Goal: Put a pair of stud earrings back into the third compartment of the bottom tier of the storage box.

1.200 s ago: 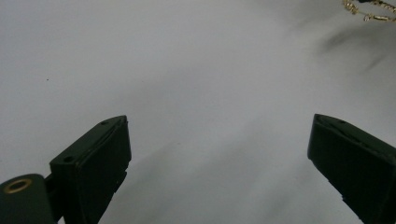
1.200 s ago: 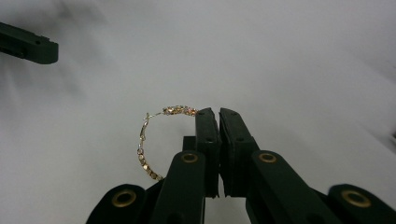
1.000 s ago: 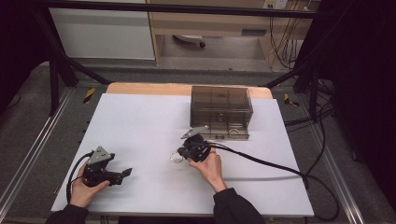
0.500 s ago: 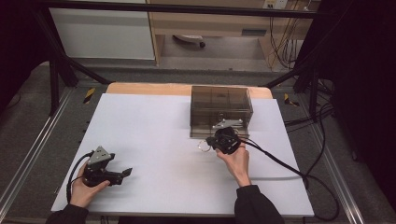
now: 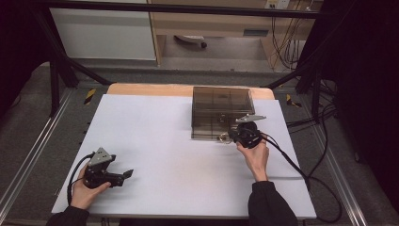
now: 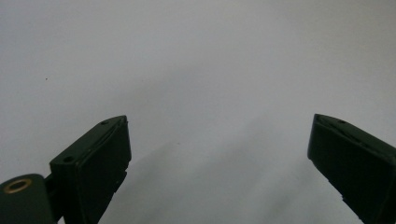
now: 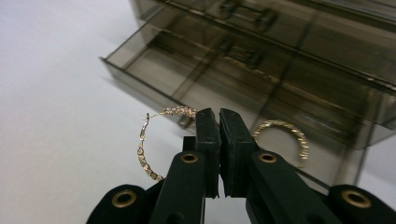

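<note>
My right gripper (image 7: pixel 219 114) is shut on a gold hoop earring (image 7: pixel 148 140) set with small stones. It holds the hoop just above the front edge of the open bottom drawer (image 7: pixel 154 70) of a smoky clear drawer box (image 5: pixel 221 101). A second gold hoop (image 7: pixel 286 133) appears to lie inside that drawer, right of the jaws. In the high view the right gripper (image 5: pixel 231 136) is at the box's front right, with the held earring (image 5: pixel 222 138) at its tip. My left gripper (image 5: pixel 126 174) rests at the table's near left, open with nothing between its jaws (image 6: pixel 219 140).
The white table top (image 5: pixel 160 136) spreads between the two hands. The right gripper's black cable (image 5: pixel 301 174) trails off toward the table's right edge. A metal frame and dark floor surround the table.
The right gripper has carried the earring from the middle of the table rightward and away, up to the box's open drawer. The left gripper has not moved.
</note>
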Available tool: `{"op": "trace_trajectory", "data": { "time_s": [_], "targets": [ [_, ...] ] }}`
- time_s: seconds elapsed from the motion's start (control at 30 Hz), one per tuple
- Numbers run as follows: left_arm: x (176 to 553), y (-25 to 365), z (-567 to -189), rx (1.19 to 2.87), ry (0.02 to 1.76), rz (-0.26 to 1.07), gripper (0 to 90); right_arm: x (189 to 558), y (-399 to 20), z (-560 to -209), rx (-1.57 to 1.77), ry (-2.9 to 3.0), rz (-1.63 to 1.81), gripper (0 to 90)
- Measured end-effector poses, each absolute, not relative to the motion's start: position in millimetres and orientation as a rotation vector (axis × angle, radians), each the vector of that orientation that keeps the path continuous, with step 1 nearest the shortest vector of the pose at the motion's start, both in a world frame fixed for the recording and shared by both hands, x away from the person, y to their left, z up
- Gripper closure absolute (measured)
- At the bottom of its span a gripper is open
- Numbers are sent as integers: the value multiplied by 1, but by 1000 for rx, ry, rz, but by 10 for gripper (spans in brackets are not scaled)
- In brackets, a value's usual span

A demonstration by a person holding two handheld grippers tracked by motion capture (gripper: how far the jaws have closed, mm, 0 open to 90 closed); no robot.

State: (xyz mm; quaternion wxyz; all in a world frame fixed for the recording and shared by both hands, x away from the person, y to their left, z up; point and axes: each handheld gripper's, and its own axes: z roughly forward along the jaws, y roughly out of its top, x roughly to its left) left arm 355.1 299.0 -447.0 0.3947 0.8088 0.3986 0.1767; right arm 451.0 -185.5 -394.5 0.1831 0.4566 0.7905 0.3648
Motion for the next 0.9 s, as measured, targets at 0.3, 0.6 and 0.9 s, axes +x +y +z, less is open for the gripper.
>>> {"op": "trace_trajectory", "data": {
  "time_s": [0.3,0.6,0.9],
  "targets": [
    [355,299,-447,2050,1011,446,59,472,-204,-399,1364,2156,996,876],
    [355,299,-447,2049,1009,445,59,490,-215,-410,1412,2120,918,876],
    [355,299,-447,2051,1011,443,59,502,-222,-425,1440,2113,870,873]
  ]
}}
